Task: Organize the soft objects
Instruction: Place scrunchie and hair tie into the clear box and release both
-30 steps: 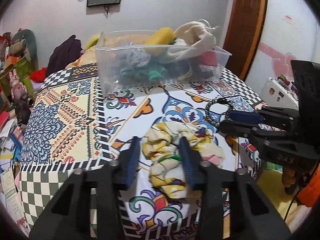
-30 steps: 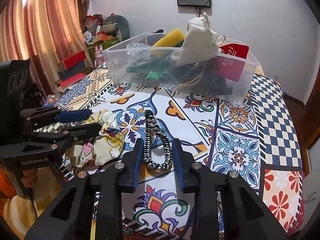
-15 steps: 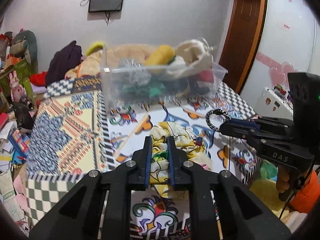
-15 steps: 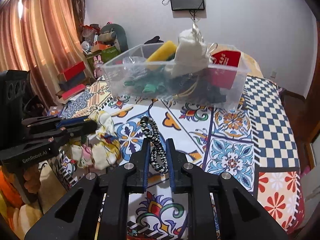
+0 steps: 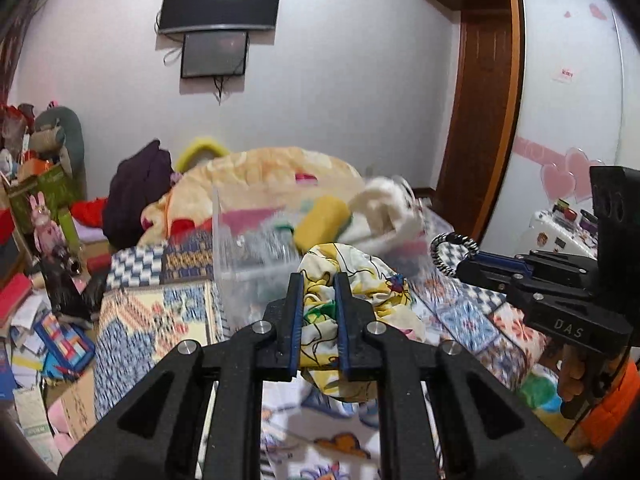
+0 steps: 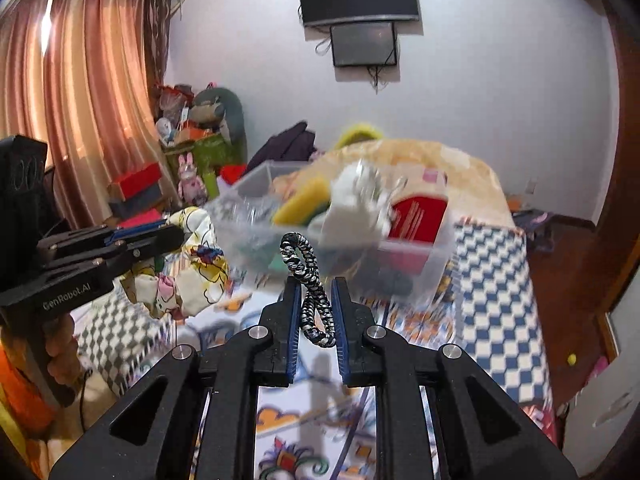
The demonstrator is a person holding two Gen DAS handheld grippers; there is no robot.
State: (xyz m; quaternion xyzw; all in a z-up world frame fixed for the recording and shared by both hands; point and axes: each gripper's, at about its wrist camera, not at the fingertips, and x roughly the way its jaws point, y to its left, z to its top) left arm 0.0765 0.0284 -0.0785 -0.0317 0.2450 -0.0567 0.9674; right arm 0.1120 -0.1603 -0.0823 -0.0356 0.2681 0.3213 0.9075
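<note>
My left gripper [image 5: 317,280] is shut on a yellow and white printed cloth [image 5: 360,280] and holds it above the patterned table. It also shows in the right wrist view [image 6: 160,236] with the cloth [image 6: 196,264] hanging from it. My right gripper [image 6: 314,284] is shut on a black and white braided loop [image 6: 308,280], lifted off the table. It shows at the right of the left wrist view [image 5: 476,260] with the loop [image 5: 448,252]. A clear plastic bin [image 6: 424,256] full of soft things stands just beyond both grippers.
The table has a colourful tiled cloth [image 6: 492,280]. A bed with an orange blanket [image 5: 272,168] lies behind the bin. Clutter, books and toys [image 5: 40,216] fill the left side. A wooden door [image 5: 480,120] is at the right.
Both grippers closed on their objects and lifted them off the table, rising and moving toward the bin. The views are now higher and blurred by motion.
</note>
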